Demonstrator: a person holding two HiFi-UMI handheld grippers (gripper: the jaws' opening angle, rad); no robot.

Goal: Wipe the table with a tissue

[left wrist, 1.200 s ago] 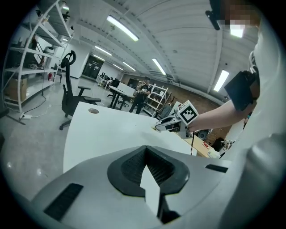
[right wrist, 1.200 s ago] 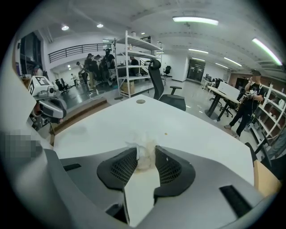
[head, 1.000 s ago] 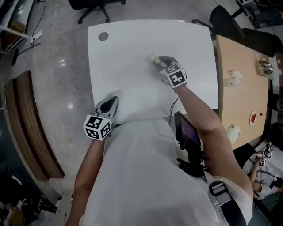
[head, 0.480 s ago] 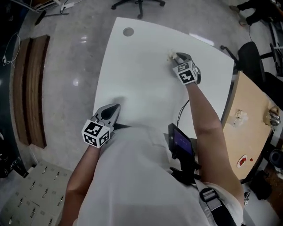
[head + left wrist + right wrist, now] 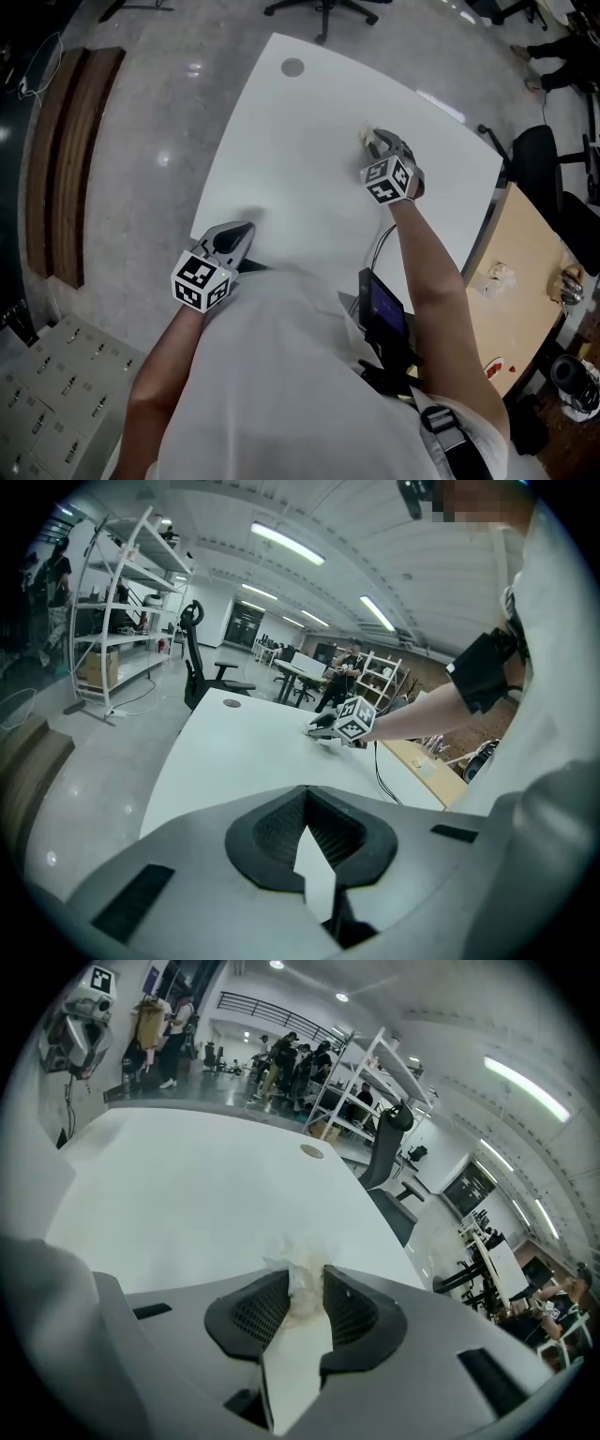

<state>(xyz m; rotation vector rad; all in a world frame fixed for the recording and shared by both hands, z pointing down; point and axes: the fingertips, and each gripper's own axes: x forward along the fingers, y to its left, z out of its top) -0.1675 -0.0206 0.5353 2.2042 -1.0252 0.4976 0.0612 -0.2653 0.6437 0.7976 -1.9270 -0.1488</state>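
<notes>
The tissue (image 5: 292,1262) is a small, crumpled wad, white with a pale yellowish patch. It sticks out in soft, ragged folds. The right claw (image 5: 302,1288) is pinching it between two black ribbed pads. The claw has just been squeezing in a little more. The wad is pressed down on the white bench (image 5: 187,1176), in the far part of the top.

From the head view, the tissue (image 5: 366,140) is only a tiny pale lump at the tip of the right claw (image 5: 375,142). You cannot see its folds or its colour there. That view does show the whole bench (image 5: 300,178). It is smooth and plain, with curved corners. It has a round grey cap (image 5: 292,67) near its far corner.

The left claw (image 5: 242,228) is at the near edge of the bench, well apart from the tissue.

In the left gripper view, the left claw (image 5: 305,829) has its tips pressed together with nothing between them. Far across the bench (image 5: 244,747) this view shows the right claw from the side, with its marker cube (image 5: 354,719). The tissue is too small to pick out there.
</notes>
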